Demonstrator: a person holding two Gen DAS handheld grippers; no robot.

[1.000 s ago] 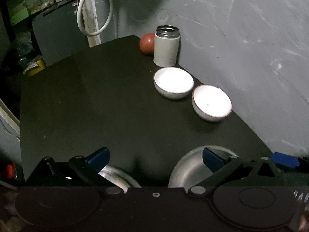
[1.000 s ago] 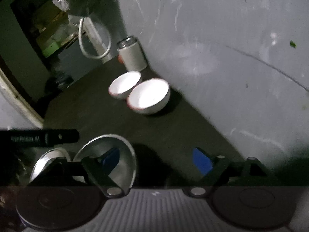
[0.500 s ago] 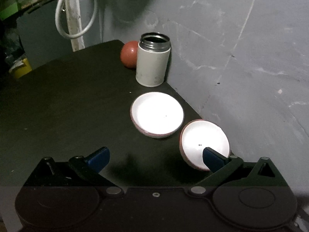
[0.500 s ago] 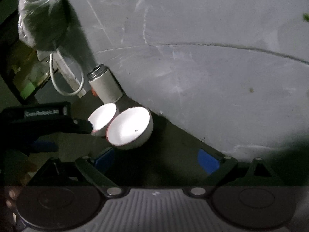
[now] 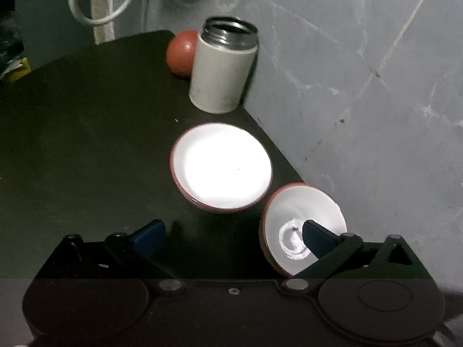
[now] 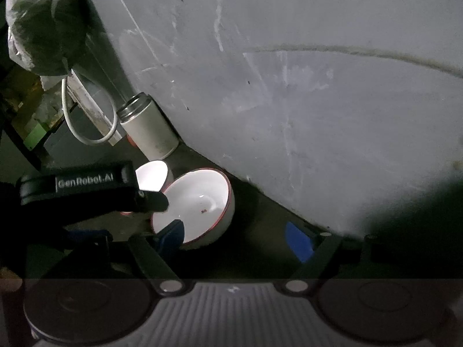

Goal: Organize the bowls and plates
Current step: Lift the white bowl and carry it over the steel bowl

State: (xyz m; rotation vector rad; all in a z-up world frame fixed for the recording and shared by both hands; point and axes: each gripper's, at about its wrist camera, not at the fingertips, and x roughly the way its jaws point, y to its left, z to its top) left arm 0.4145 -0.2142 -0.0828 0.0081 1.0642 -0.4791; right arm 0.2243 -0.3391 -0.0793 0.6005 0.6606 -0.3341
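Observation:
Two white bowls with red rims stand on the black table (image 5: 86, 133) close to the grey wall. In the left wrist view the far bowl (image 5: 221, 167) is ahead of my left gripper (image 5: 231, 238), which is open; its right fingertip (image 5: 318, 243) lies over the inside of the near bowl (image 5: 301, 225). In the right wrist view the near bowl (image 6: 202, 202) sits at the left of my open right gripper (image 6: 235, 238), whose left fingertip (image 6: 173, 234) overlaps its rim. The left gripper's body (image 6: 78, 188) hides part of the far bowl (image 6: 153, 175).
A white canister (image 5: 224, 69) with an open metal top stands behind the bowls, a red ball (image 5: 182, 53) beside it. The grey wall (image 5: 361, 101) runs along the table's right edge. A white cable loop (image 5: 95, 14) and a hanging plastic bag (image 6: 43, 23) are at the back.
Both grippers have moved forward to the two white bowls. The steel plates seen below them a second ago are out of view. Both stay open.

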